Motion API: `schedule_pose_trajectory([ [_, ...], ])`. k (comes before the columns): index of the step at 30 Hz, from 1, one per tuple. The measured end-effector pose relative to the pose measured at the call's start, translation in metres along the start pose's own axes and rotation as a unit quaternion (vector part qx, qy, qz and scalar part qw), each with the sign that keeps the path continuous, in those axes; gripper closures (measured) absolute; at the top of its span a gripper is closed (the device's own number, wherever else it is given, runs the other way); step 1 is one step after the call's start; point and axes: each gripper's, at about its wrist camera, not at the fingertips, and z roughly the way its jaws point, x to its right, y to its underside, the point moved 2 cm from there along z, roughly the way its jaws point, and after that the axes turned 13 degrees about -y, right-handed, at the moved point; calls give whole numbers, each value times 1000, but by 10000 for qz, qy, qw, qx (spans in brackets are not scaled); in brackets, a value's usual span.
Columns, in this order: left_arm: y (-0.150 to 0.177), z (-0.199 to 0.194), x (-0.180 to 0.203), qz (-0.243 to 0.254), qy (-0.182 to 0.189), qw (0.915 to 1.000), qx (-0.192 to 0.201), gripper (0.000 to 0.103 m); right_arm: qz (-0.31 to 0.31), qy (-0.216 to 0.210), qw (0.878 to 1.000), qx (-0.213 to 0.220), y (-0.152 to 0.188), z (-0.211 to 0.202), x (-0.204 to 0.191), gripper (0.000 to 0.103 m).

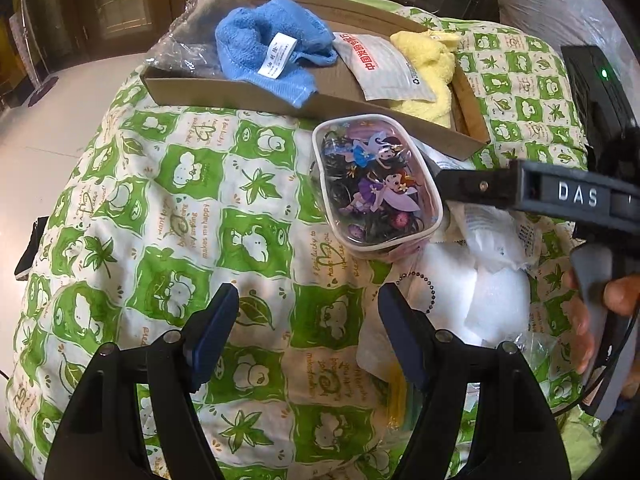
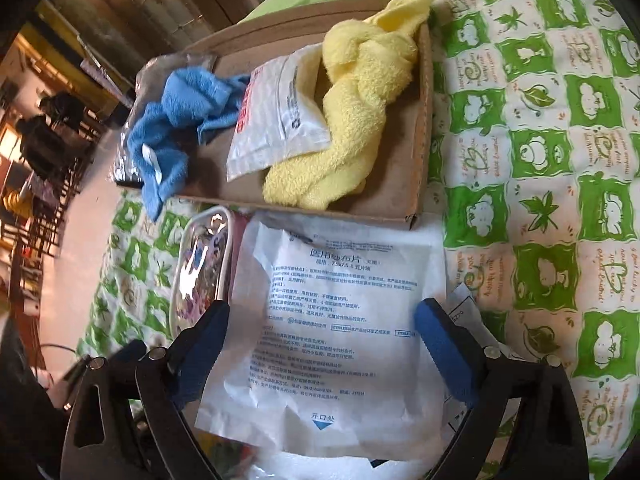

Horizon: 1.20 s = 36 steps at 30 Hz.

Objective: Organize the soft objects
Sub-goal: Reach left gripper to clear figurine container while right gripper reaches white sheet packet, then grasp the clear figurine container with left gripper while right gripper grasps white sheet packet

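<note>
Left wrist view — shallow cardboard tray point(image 1: 256, 92) holds blue terry towel point(image 1: 264, 52), yellow terry towel point(image 1: 428, 76), white pouch point(image 1: 384, 68); outstanding: clear cartoon-print pouch point(image 1: 372, 184), white gauze packet point(image 2: 340, 320). Left claw point(image 1: 308, 332), right claw point(image 2: 320, 344) — both spread, empty.

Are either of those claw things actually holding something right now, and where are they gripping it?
No, both are open and empty. The right gripper hangs over the white gauze packet, fingers spread either side, not pinching it. The left gripper hovers above the quilt.

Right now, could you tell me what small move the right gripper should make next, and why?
Probably lower and close the right gripper on the white gauze packet. Its jaws stand open on either side of the packet, which lies outside the cardboard tray that already holds the blue towel and yellow towel.
</note>
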Motion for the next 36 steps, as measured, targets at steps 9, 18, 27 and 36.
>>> schedule_pose_trajectory([
  [9, -25, -5, 5, -101, 134, 9998, 111, 31, 200, 29, 9997, -131, 8, -8, 30, 21],
  [18, -55, 8, 41, 61, 55, 9999, 149, 31, 426, -234, 9988, 65, 13, -27, 40, 36],
  [27, -74, 31, 34, -232, -16, 9997, 104, 20, 486, -338, 9982, 81, 14, -29, 45, 37],
  [36, -75, 4, 44, -158, 191, 9974, 676, 19, 564, -407, 9975, 132, 14, -30, 46, 37],
])
